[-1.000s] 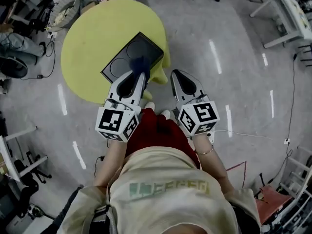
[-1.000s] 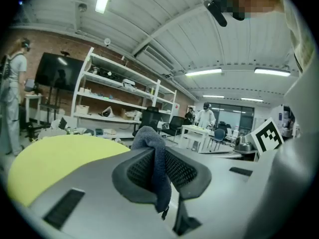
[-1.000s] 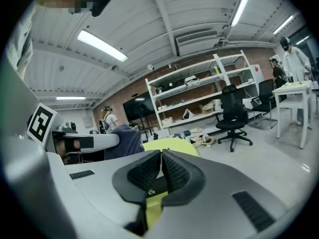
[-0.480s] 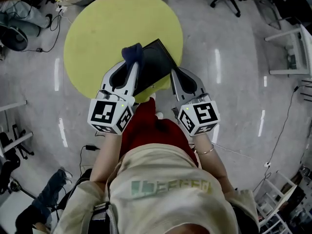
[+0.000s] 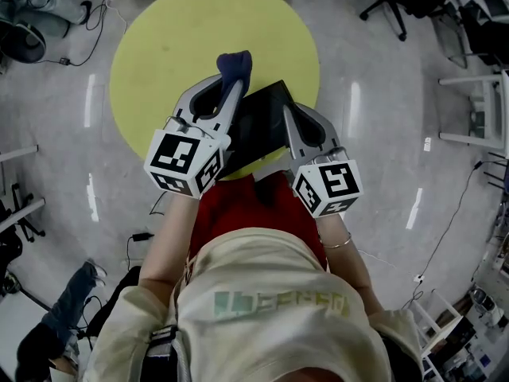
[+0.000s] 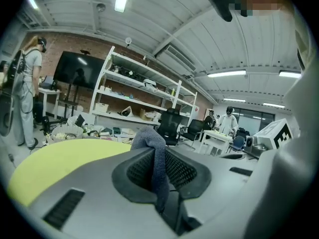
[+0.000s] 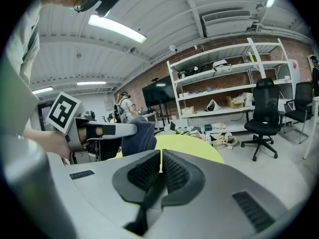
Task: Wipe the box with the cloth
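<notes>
A flat black box (image 5: 258,122) sits between my two grippers over the near edge of the round yellow table (image 5: 167,46). In the head view my right gripper (image 5: 288,111) meets the box's right edge. In the right gripper view the jaws (image 7: 160,168) are shut on a thin dark edge of the box (image 7: 148,200). My left gripper (image 5: 236,78) is shut on a dark blue cloth (image 5: 235,64), which sticks out past the box's far left corner. The cloth (image 6: 152,146) hangs between the left jaws (image 6: 158,176). The right gripper view also shows the cloth (image 7: 138,137).
Grey floor surrounds the table, with an office chair (image 5: 382,6) at the back right and cables at the left. White shelving (image 7: 224,83) and a black chair (image 7: 264,108) stand beyond the table. A person (image 6: 27,83) stands far left.
The cloth has moved from the box's top out past its far left corner. My right gripper has gone from beside the box to shut on its edge. Both grippers are farther over the table.
</notes>
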### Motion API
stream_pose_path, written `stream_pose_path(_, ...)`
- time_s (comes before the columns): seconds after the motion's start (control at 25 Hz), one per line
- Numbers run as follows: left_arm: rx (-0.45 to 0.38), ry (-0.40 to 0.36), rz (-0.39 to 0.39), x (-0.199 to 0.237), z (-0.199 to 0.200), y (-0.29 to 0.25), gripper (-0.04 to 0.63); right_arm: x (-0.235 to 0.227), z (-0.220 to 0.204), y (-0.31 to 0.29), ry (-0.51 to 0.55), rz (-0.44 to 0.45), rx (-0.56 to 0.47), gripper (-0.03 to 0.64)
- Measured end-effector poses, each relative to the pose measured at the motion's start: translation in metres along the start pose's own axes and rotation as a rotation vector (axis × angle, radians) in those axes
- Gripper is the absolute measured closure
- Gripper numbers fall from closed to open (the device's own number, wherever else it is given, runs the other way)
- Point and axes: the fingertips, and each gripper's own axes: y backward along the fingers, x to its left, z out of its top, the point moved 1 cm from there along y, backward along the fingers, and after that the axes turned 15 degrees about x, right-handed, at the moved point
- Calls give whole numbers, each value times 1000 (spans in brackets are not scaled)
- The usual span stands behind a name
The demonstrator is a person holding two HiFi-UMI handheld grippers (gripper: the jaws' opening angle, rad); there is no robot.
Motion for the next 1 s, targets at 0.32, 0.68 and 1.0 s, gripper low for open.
stream_pose_path(0.32, 133, -38, -95, 16, 2, -70, 532, -14, 1, -27, -20, -2, 59, 578)
stream_pose_path(0.68, 350, -86, -222, 7, -25, -133, 532, -46, 3, -50, -35, 33, 118, 578)
stream_pose_path(1.0, 492, -130, -247, -15, -64, -129, 532, -48, -9, -47, 12, 118, 149, 578)
